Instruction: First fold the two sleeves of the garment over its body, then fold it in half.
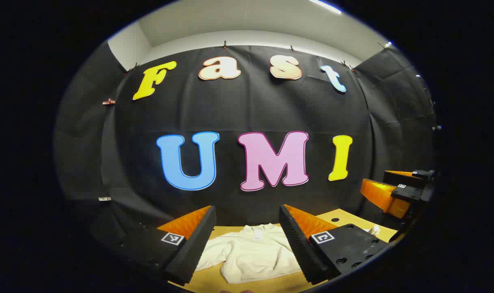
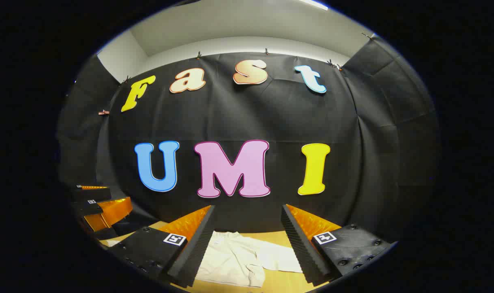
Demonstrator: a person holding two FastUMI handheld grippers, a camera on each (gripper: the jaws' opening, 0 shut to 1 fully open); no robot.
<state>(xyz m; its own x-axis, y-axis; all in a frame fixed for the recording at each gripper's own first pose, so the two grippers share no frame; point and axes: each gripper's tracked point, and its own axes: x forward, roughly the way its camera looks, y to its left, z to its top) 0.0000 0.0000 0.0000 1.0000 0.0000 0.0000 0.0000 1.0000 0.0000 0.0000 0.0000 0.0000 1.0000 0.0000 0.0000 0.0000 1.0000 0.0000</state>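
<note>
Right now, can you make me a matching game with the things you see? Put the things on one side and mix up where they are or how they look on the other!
Things:
1. sweater
2. table
3. left gripper
4. right gripper

Clues:
A. wooden, under the cloth
B. jaws open, sweater's neck label ahead
C. pale, lying flat
D. jaws open, a sleeve ahead

Pairs: 1-C, 2-A, 3-B, 4-D

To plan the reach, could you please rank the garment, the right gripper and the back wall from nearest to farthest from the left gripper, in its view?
1. Garment, on the table between the left gripper fingers.
2. Right gripper, far right.
3. Wall, behind everything.
</note>
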